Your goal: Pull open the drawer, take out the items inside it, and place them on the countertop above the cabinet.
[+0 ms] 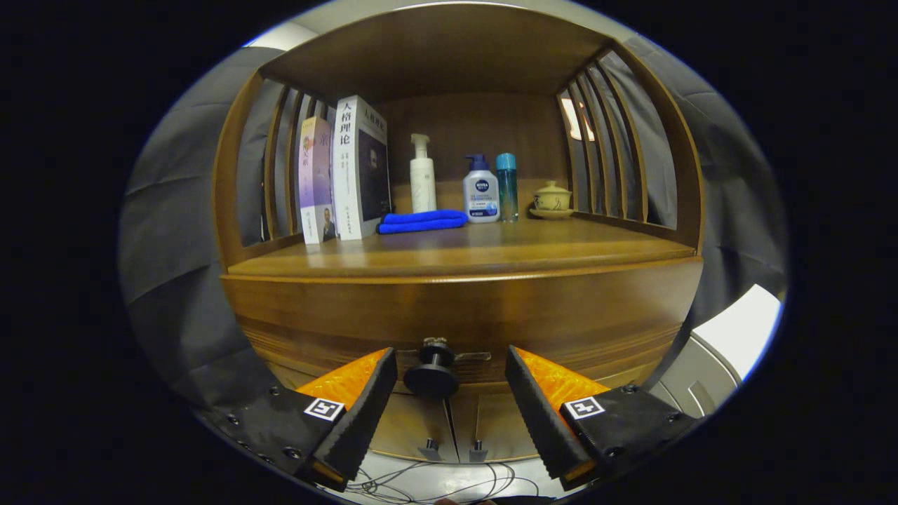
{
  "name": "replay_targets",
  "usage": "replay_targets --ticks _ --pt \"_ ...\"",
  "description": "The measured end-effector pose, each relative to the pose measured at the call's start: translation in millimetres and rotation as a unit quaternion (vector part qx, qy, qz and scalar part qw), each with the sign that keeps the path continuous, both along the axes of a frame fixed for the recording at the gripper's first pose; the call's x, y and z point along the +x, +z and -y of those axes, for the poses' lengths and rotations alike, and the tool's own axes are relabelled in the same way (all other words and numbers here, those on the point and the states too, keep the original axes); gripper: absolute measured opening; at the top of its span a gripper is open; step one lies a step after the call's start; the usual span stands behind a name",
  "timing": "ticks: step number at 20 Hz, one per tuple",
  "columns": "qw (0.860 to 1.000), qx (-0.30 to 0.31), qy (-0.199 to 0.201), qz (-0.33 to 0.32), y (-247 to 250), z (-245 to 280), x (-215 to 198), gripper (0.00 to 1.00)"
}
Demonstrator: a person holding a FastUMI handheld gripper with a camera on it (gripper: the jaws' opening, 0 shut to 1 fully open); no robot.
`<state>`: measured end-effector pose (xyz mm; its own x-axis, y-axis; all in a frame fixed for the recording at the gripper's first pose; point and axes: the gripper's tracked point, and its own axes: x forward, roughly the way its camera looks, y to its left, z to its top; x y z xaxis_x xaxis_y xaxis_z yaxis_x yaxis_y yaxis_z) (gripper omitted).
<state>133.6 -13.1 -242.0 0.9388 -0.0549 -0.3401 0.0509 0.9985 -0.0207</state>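
Note:
The wooden cabinet's drawer front (463,315) stands closed below the countertop (491,256). A round dark knob (433,373) sticks out from the drawer's middle. My gripper (449,359) is open, with the knob between its two fingertips and nearer the left finger (365,410) than the right finger (544,414). Neither finger touches the knob. The drawer's inside is hidden.
At the back of the countertop stand two books (344,172), a folded blue cloth (422,221), a white pump bottle (421,179), a blue-capped bottle (481,191), a teal bottle (506,186) and a lidded cup (552,198). Slatted side walls enclose it. Two lower doors with small knobs (430,445) sit under the drawer, and cables (421,484) lie on the floor.

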Motion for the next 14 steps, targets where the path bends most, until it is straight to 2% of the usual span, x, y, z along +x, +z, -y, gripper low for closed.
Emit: replay_targets --ticks 5,8,10,12,14 --pt "1.0 0.006 -0.003 -0.015 -12 -6 3 0.97" --pt "1.0 0.004 0.0 -0.014 -12 -10 7 0.83" --pt "1.0 0.004 0.009 -0.018 -14 -12 8 0.81" --pt "1.0 0.006 0.004 -0.019 -13 -15 3 0.51" --pt "1.0 0.009 0.01 -0.028 -23 -13 13 0.53"
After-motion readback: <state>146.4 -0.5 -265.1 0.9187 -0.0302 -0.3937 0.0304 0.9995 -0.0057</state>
